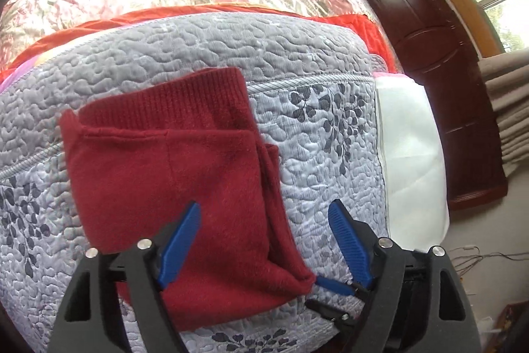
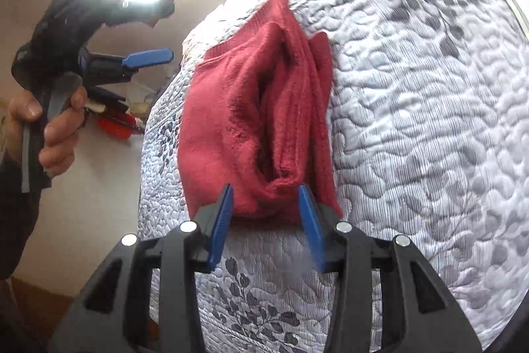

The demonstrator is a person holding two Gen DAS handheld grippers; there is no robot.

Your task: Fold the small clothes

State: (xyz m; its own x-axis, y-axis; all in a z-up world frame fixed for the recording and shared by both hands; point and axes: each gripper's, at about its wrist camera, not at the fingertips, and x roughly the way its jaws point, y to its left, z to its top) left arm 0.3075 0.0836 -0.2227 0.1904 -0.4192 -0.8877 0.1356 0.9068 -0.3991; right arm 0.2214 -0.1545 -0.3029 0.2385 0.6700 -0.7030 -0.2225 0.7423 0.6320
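A: Status? Where's the garment?

B: Dark red fuzzy knit garment (image 1: 172, 167), ribbed band at its far end, lies on the grey quilted bedspread with dark leaf print (image 1: 314, 161). Already doubled over; several layers stacked along one edge.

A: Grippers?

B: Left gripper (image 1: 264, 240) is spread wide, blue ribbed pads apart, hovering at the near end of the garment. One pad is in front of the cloth, the other in front of bare quilt. It pinches nothing. Right gripper (image 2: 266, 204) is also spread, its pads bracketing the near hem where the layers bunch. No squeeze visible.

A: So next fold or a tidy-up?

B: My read: a grab of the near end to fold it toward the ribbed band. Judgement only.

A: How to do it clean?

B: Close on all layers at once; the hem gapes in the right wrist view, so a shallow bite would likely catch only the top ply. Keep the pads off the quilt; its puffy stitched surface could snag. Lift both corners level, lay over, release flat.

A: Material behaviour?

B: Thick, soft, fleecy nap; probably grips itself and holds a fold. The ribbed band looks stretchier. The quilt is soft, so expect sag under pressure.
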